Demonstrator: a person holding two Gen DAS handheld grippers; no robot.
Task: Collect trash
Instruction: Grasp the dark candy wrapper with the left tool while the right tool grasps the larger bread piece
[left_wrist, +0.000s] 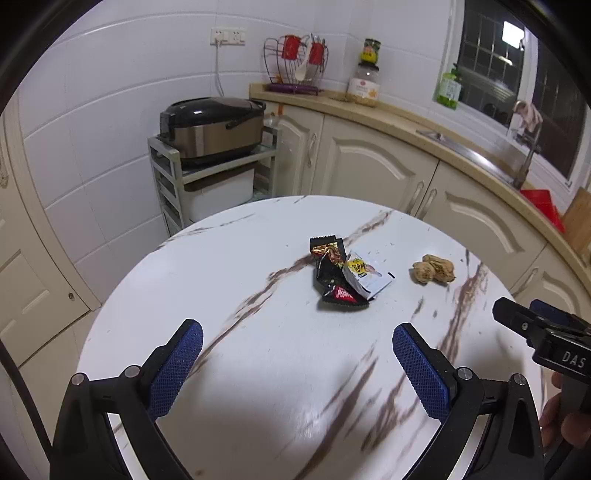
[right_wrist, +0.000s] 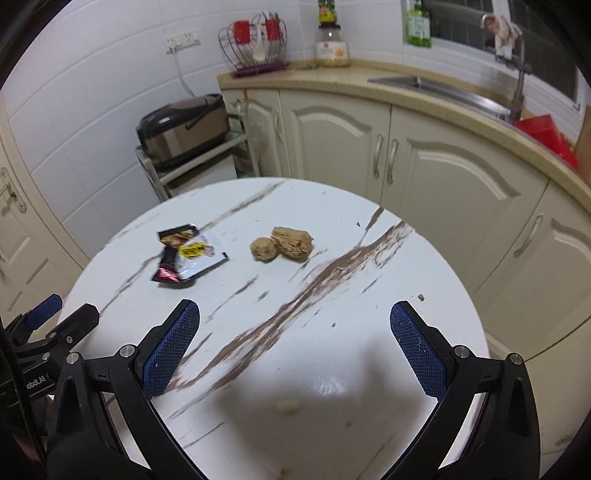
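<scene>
Presently, both grippers hover over the near edge of the round white brown-veined marble table (left_wrist: 229, 295). Left gripper (left_wrist: 297, 363): blue-padded jaws spread wide, holding nothing. Right gripper (right_wrist: 294, 347): likewise wide apart and empty. Crumpled black and white snack wrappers (left_wrist: 345, 273) lie touching one another near the table's centre. Two brown lumps (left_wrist: 433, 271), possibly nut shells, sit just right of them, apart. Small crumbs (right_wrist: 420, 297) dot the right side.

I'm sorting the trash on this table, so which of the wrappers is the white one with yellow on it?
The white wrapper, on the pile's side nearest the brown lumps; the other wrappers are black.
</scene>
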